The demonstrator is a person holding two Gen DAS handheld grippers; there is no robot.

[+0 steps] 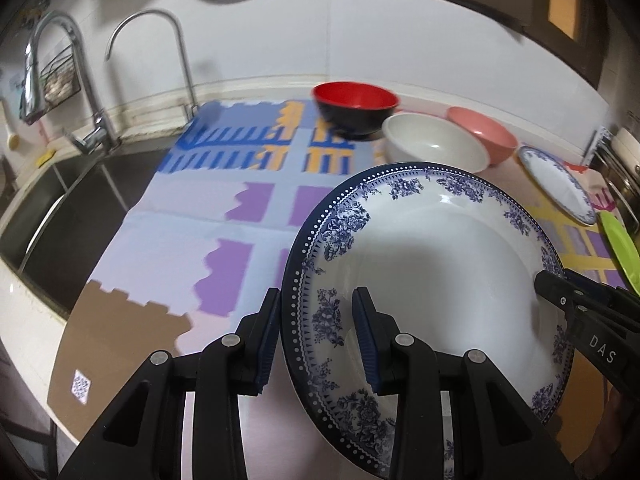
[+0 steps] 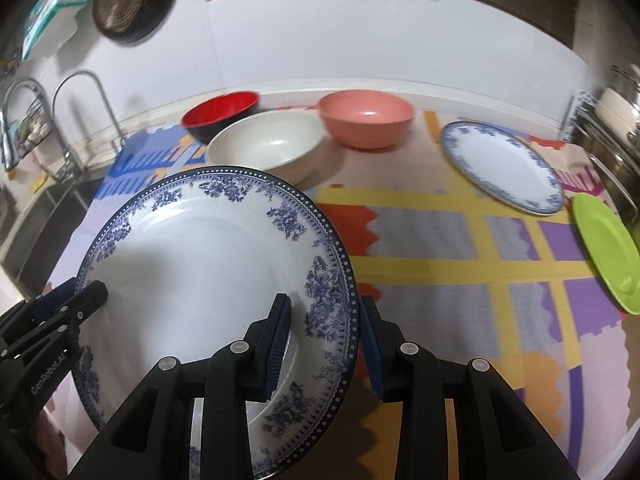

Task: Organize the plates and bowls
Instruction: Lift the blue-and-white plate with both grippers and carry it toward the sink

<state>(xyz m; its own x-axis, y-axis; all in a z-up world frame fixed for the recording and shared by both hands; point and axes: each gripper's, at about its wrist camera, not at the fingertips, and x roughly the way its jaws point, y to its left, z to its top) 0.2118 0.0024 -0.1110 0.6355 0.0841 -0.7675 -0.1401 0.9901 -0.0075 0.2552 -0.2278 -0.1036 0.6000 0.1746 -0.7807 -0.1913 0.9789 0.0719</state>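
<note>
Above a patterned counter mat (image 2: 432, 264), the left gripper (image 1: 316, 336) and right gripper (image 2: 326, 340) each pinch opposite rims of a blue floral plate (image 1: 432, 264), sharing its weight while bowls (image 2: 268, 148) wait behind

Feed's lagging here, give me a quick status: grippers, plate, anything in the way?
Left gripper and right gripper both clamped on big blue-floral plate, opposite rims. Plate lifted, tilted. White bowl close behind it; mat ahead open.
</note>
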